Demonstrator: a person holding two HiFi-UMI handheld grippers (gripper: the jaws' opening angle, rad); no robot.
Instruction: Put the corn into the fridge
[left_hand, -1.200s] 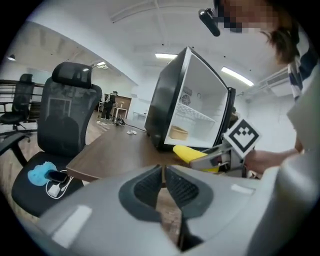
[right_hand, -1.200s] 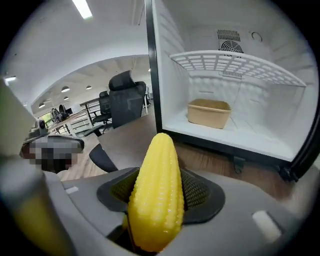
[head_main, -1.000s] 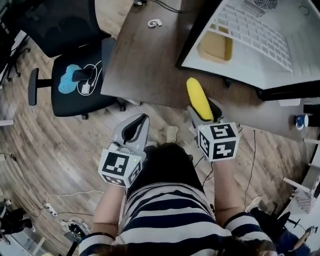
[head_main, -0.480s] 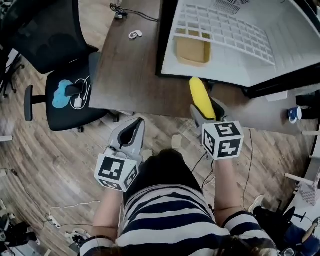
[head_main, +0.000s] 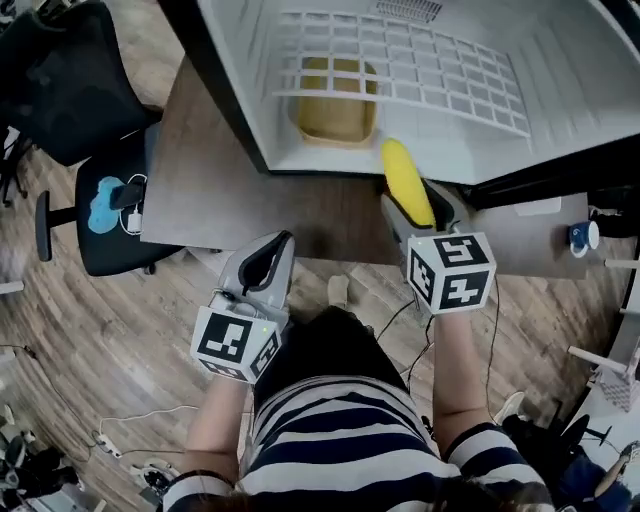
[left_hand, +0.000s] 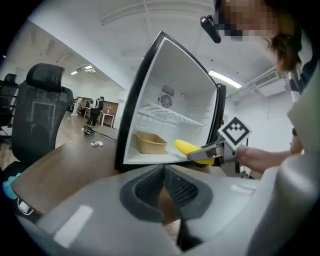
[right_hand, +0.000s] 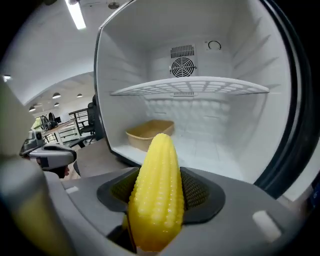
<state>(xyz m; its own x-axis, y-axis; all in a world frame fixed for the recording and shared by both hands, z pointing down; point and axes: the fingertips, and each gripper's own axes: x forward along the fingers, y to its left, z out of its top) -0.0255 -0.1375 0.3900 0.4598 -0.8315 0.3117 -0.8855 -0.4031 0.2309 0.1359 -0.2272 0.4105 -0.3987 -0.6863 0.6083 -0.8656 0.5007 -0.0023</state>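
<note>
While we hold both tools out over the counter (head_main: 200, 190), our left claw (head_main: 272, 250) is closed. Its pads meet at the tips with nothing between them, and it hangs just off the counter's near edge. Our right claw (head_main: 418, 205) sits further forward, its jaws spread wide around the corn (head_main: 403, 180) with both pads pressed against its sides. The cob sticks out past the jaws, pointed end forward. That tip lies at the front lip of the open fridge (head_main: 560, 100), while the thick end sits down in the claw, outside. Deeper in, on the fridge floor to the left of the corn, stands a tan tray (head_main: 337, 118), apart from it. Above runs a white wire shelf (head_main: 420, 60), and a fan grille (right_hand: 182, 66) sits in the back wall.
</note>
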